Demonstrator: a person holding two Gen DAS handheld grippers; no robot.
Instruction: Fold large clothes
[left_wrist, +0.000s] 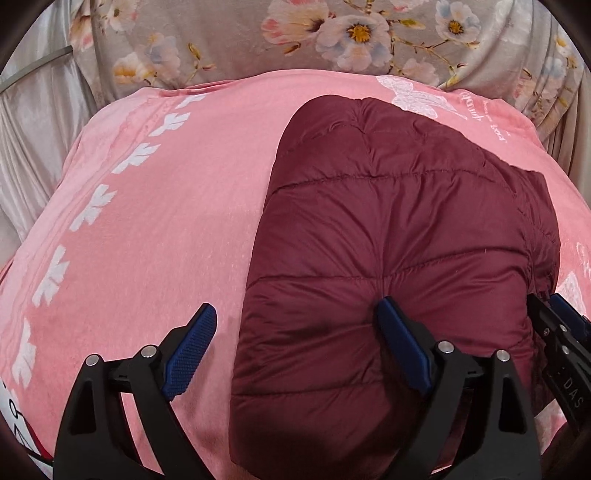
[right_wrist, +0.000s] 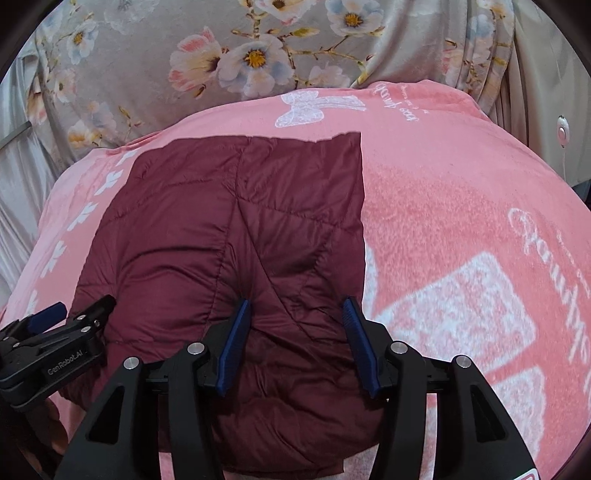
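Nearest my left-hand camera, the left gripper stands with its fingers spread wide: one blue, ribbed pad hangs over bare pink cloth, the other presses into the near left part of the jacket, dimpling it. Nothing is held between them. In my right-hand camera, the right gripper likewise has its fingers parted, both blue tips sinking into the padding near the jacket's near right corner; I see the fabric puckered around each tip but not pinched between them.

The jacket is a maroon quilted puffer, folded into a thick, roughly rectangular bundle. Its shell is smooth and faintly glossy, stitched into puffy horizontal channels that bulge between seams. From the right wrist view the right edge runs straight and crisp, and the far edge is nearly square. The long axis runs from me toward the far side of the bed, and the bundle lies flat, left of the middle of the spread in that view.

Beneath it lies a pink blanket, fleecy and matte, printed with white bows, script and a row of leaf shapes. Beyond the bed hangs a grey floral curtain with pale pink and blue blossoms, falling in soft folds.
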